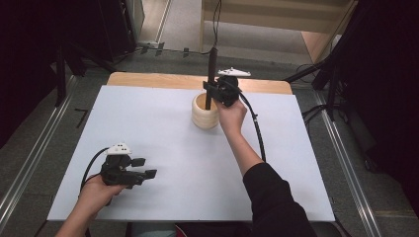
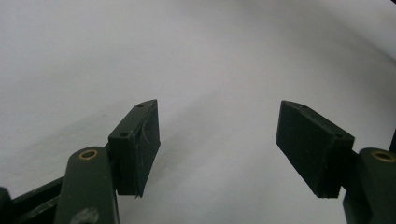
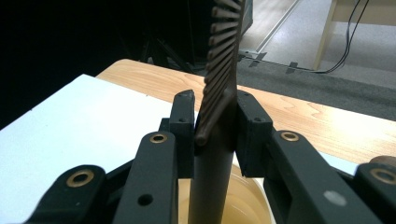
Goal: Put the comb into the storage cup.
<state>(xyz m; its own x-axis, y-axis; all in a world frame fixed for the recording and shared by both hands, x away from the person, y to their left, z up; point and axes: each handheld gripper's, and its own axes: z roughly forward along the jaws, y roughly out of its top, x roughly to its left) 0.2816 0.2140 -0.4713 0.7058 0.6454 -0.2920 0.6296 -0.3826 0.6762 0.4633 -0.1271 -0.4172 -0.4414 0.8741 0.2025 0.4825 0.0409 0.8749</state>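
On the near left of the white table (image 1: 163, 148), the left gripper (image 1: 146, 168) is held with its jaws apart and nothing between. Farther right, a dark comb (image 3: 223, 70), probably upright, is clamped by the right gripper (image 3: 215, 126) over the cream cup (image 1: 203, 114).

1 comb (image 1: 212, 69), 1 cream holder (image 1: 204, 117)
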